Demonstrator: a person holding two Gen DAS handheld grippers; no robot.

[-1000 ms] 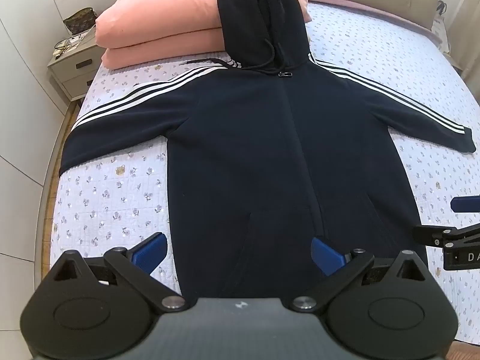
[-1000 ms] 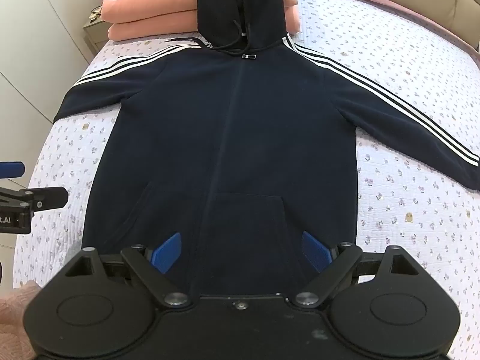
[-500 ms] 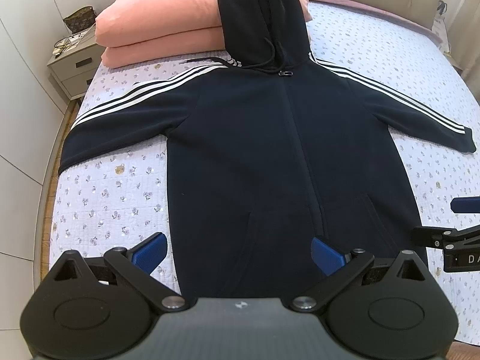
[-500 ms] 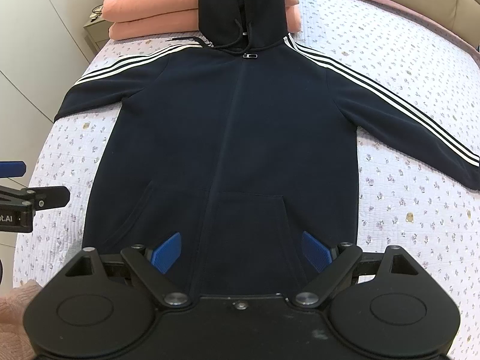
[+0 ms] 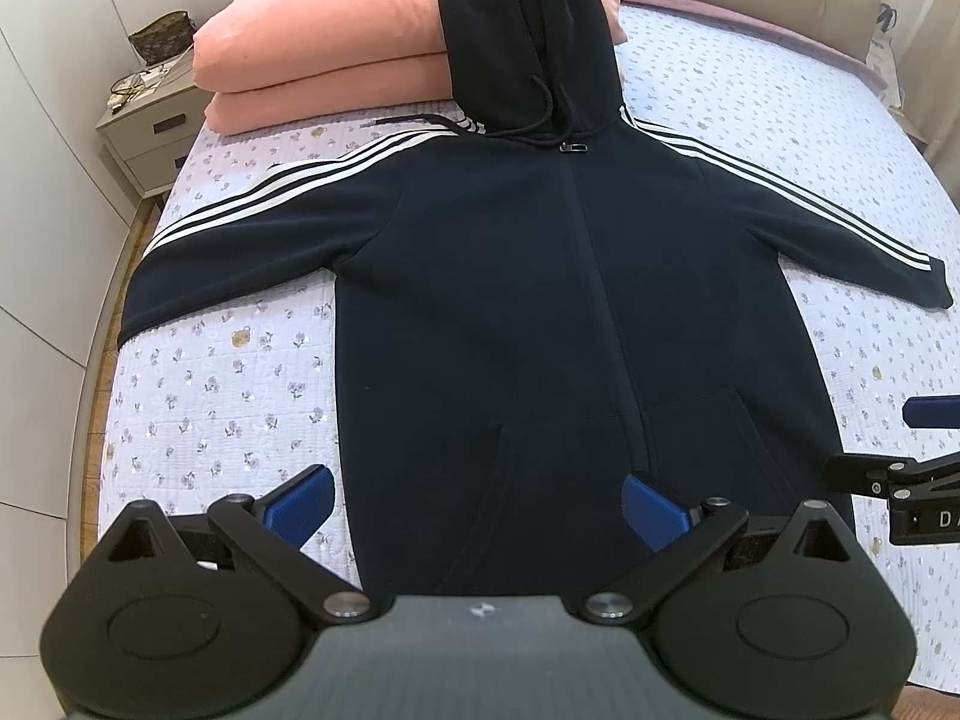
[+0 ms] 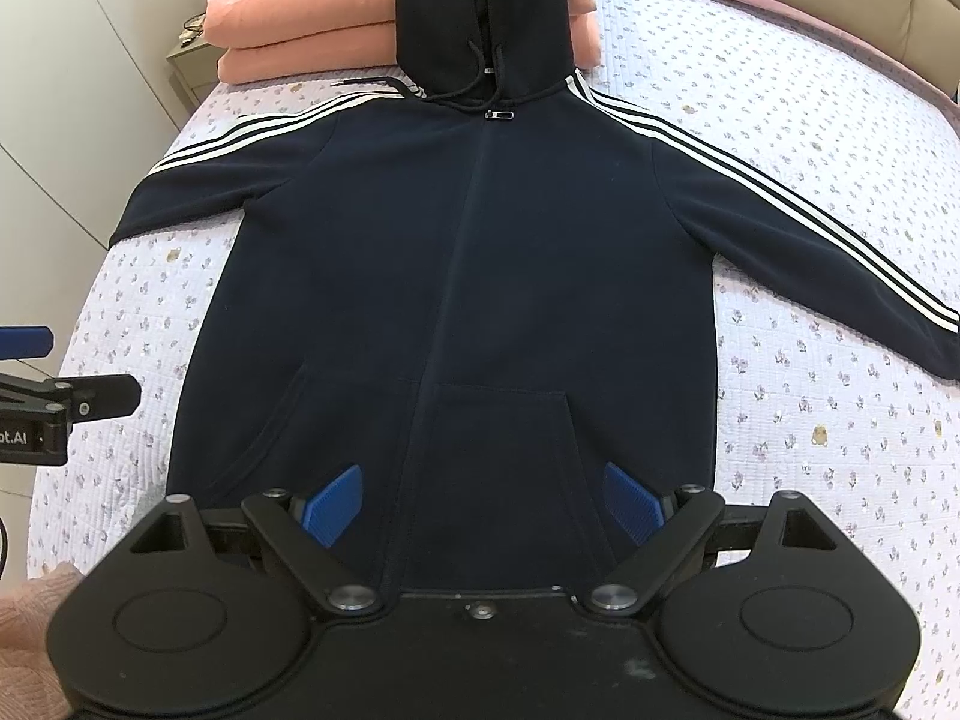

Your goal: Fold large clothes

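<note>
A: Where does the work lie?

B: On the wide bed with the lilac, flower-printed quilted cover (image 5: 240, 372). The large navy zip-up hoodie with white sleeve stripes (image 5: 540, 300) is spread face up along it, both sleeves out to the sides, likely so every edge is easy to reach before the first fold.

A: And beyond the hoodie?

B: Its hood (image 5: 522, 30) runs up onto two stacked salmon-pink pillows (image 5: 324, 66), so it sits raised rather than flat. I judge it will need bringing down onto the body.

A: What else is near?

B: A pale bedside drawer unit (image 5: 150, 138) stands off the hoodie's striped sleeve, past the bed's edge, and plays no part.

A: The claws?

B: The left claw (image 5: 477, 504) hangs over the hoodie's hem, blue pads spread wide, holding nothing. The right claw (image 6: 483, 501) hangs over the hem near the front pocket (image 6: 498, 420), equally wide apart and empty.

A: Why there?

B: Probably to survey the whole garment. No fold is made yet; a sleeve cuff (image 6: 942, 348) looks a sensible first grip.
</note>
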